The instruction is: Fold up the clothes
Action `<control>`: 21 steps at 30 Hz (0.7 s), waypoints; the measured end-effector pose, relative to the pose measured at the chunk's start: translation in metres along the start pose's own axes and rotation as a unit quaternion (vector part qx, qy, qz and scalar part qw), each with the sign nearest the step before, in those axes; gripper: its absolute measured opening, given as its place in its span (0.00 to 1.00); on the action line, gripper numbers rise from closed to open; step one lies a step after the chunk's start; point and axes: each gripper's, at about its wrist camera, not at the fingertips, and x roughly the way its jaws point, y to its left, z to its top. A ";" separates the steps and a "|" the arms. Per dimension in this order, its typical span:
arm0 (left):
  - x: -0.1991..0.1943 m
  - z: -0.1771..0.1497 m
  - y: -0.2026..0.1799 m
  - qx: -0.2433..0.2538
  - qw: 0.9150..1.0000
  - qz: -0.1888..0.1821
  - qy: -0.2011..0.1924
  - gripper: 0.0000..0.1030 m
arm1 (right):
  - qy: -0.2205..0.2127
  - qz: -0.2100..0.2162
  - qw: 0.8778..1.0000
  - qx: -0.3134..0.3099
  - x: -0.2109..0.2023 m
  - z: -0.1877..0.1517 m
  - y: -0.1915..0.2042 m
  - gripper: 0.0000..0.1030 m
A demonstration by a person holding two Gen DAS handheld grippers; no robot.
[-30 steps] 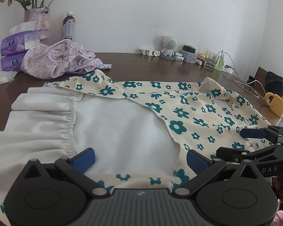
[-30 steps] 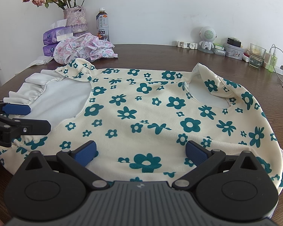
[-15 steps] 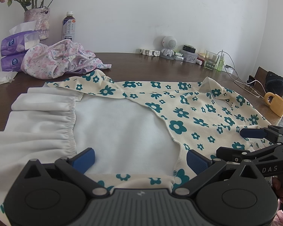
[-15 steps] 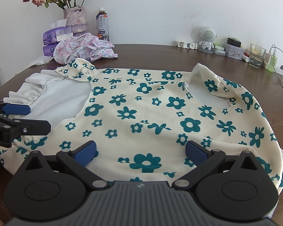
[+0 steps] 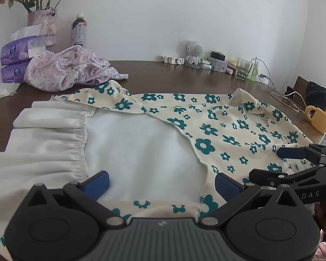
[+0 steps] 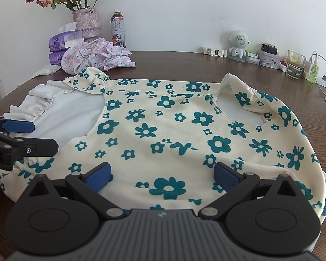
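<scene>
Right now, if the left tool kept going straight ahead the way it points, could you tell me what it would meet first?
The left tool is open over the flowered garment, so it would first meet its white inner cloth; how high it sits above the cloth is unclear.

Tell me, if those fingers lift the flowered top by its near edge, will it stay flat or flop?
The flowered top will probably flop: it already lies in soft ripples, and its white cuff is bunched into gathers. It looks like light fleece, so likely easy to lift. Its fuzzy surface may drag on the table rather than slide.
</scene>
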 end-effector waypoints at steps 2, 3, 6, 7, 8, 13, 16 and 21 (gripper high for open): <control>0.001 0.000 -0.002 0.007 1.000 0.005 0.004 1.00 | 0.000 0.000 1.000 -0.001 0.000 0.000 0.000 1.00; 0.002 0.000 -0.005 0.017 1.000 0.010 0.008 1.00 | 0.000 0.001 1.000 -0.001 0.000 0.000 0.000 1.00; 0.005 -0.001 -0.014 0.061 0.998 0.026 0.024 1.00 | 0.002 0.010 1.000 -0.002 0.001 0.002 -0.002 1.00; 0.005 -0.001 -0.015 0.064 0.997 0.026 0.025 1.00 | 0.003 0.012 1.000 -0.001 0.002 0.003 -0.002 1.00; 0.006 -0.001 -0.016 0.067 0.997 0.026 0.026 1.00 | 0.006 0.012 1.000 0.003 0.002 0.005 -0.002 1.00; 0.006 -0.001 -0.014 0.067 0.997 0.023 0.028 1.00 | 0.008 0.012 1.000 0.003 0.006 0.007 0.000 1.00; 0.002 0.000 -0.010 0.050 0.998 0.019 0.022 0.99 | 0.009 0.019 1.000 0.001 0.004 0.010 0.000 1.00; -0.034 0.006 0.002 0.036 0.998 0.014 -0.054 0.95 | -0.042 0.018 0.999 -0.020 -0.027 0.019 0.000 1.00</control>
